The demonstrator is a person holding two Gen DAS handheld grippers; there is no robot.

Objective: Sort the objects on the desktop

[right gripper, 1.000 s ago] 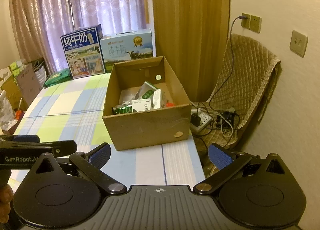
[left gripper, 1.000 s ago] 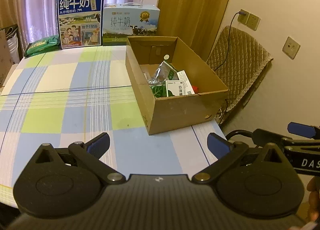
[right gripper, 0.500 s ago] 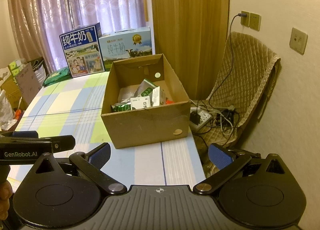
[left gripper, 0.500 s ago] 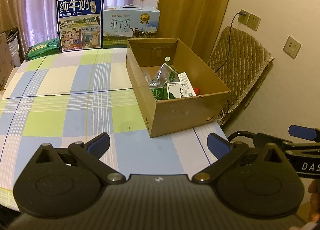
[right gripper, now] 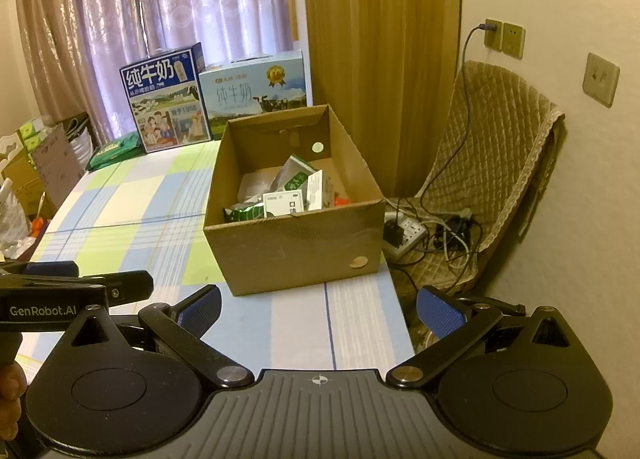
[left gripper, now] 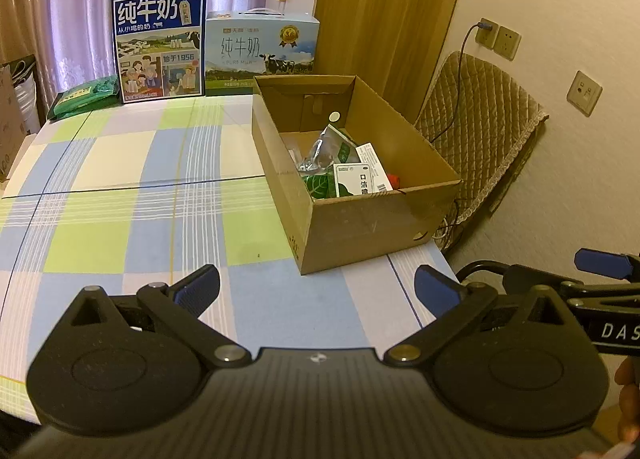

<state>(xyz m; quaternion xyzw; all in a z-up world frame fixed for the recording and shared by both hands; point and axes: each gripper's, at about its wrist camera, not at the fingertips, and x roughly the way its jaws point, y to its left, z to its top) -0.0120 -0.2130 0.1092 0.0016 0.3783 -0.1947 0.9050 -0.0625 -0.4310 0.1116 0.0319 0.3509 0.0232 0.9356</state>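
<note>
Both tools gape wide, seemingly empty, above the table.

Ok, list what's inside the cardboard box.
The cardboard box holds a white carton with green print, a green leaf-pattern packet, a clear-and-green pouch and something small and red. Whatever lies beneath them or behind the near wall is hidden.

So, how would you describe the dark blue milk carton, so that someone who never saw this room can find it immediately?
Start at the open cardboard box on the checked tablecloth, then look to the table's far edge by the curtain. Two milk cartons stand there side by side. The dark blue milk carton is the taller, left one, with large white characters and cartoon people; its neighbour, the light blue carton, is lower and shows cows.
</note>
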